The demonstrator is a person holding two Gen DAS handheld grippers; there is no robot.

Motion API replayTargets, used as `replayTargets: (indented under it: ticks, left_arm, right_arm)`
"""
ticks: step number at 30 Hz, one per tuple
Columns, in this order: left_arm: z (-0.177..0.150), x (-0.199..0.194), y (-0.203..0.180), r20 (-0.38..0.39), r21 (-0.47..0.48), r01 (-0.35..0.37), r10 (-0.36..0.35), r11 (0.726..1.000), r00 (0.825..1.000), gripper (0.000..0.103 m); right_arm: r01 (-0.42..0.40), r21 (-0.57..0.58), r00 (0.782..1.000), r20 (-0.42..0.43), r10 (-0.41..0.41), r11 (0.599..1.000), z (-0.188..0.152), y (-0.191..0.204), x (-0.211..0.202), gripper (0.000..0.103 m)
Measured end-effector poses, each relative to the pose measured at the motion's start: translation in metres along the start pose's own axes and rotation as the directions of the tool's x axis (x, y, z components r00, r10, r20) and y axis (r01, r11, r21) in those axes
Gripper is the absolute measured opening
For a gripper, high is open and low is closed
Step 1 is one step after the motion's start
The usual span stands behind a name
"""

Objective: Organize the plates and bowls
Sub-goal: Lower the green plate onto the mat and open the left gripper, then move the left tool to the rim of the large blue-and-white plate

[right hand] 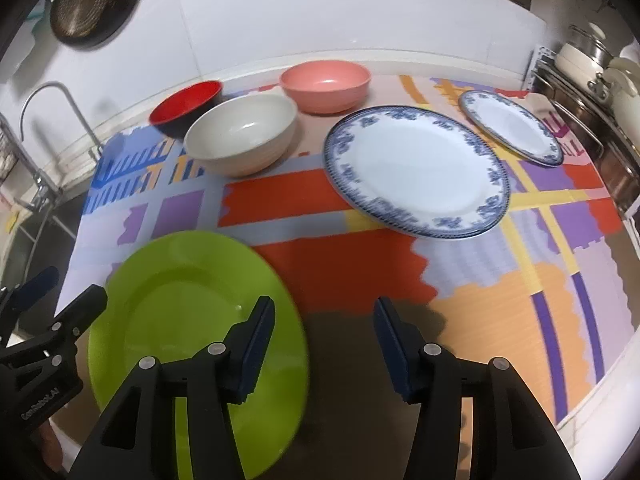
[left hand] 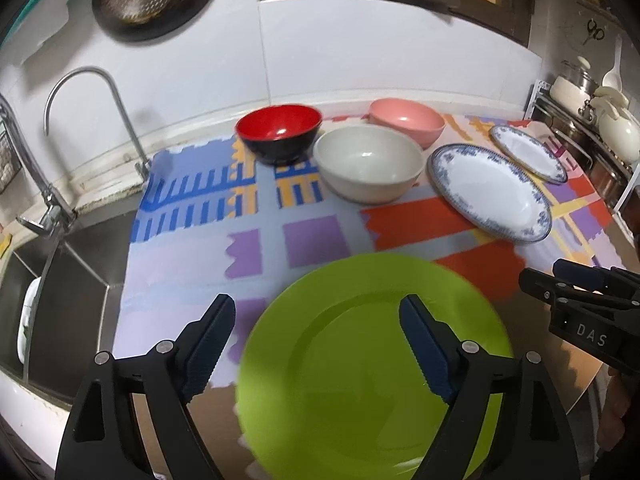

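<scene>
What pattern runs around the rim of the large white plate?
A blue floral band rings the large white plate; the right wrist view shows it best.

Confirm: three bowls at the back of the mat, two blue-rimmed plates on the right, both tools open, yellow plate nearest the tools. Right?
Not quite: the nearest plate is lime green, not yellow, as the left wrist view shows. The rest holds: three bowls at the back, two blue-rimmed plates on the right, left tool and right tool open.

Left wrist cam sits low over the counter's front edge, facing the back wall, close above the green plate [left hand: 372,364]. Right wrist cam looks the same way from further right. Both share that plate, three bowls, two blue-rimmed plates.
</scene>
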State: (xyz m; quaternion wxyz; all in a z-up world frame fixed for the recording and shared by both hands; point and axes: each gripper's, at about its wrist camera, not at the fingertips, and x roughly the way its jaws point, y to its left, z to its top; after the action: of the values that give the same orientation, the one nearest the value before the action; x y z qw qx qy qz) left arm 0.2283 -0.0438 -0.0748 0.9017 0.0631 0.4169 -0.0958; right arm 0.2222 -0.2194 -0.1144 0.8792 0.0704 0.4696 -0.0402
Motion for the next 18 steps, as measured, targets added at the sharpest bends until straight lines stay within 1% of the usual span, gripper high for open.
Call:
replayTargets:
  ticks: [3, 7, 14, 18]
  left_arm:
    - [0.008, 0.000, -0.014, 0.003, -0.016, 0.002, -0.002, 1.000, 1.000, 0.084]
    - [0.019, 0.002, -0.034, 0.010, -0.031, 0.002, -0.001, 1.000, 1.000, 0.084]
    - [0.039, 0.009, -0.066, 0.017, -0.049, 0.001, 0.000, 0.999, 1.000, 0.084]
    - [0.052, 0.016, -0.083, 0.011, -0.059, 0.013, -0.012, 0.998, 1.000, 0.084]
  right_arm:
    - [0.002, -0.008, 1.000, 0.014, -0.002, 1.000, 0.008, -0.014, -0.001, 0.052]
    - [-0.019, -0.017, 1.000, 0.020, 0.020, 1.000, 0.022, -0.031, 0.000, 0.052]
    - [-0.029, -0.046, 0.999, 0.033, 0.031, 0.999, 0.045, -0.066, 0.006, 0.052]
    - [-0.031, -0.056, 0.998, 0.044, 0.034, 0.998, 0.056, -0.086, 0.010, 0.052]
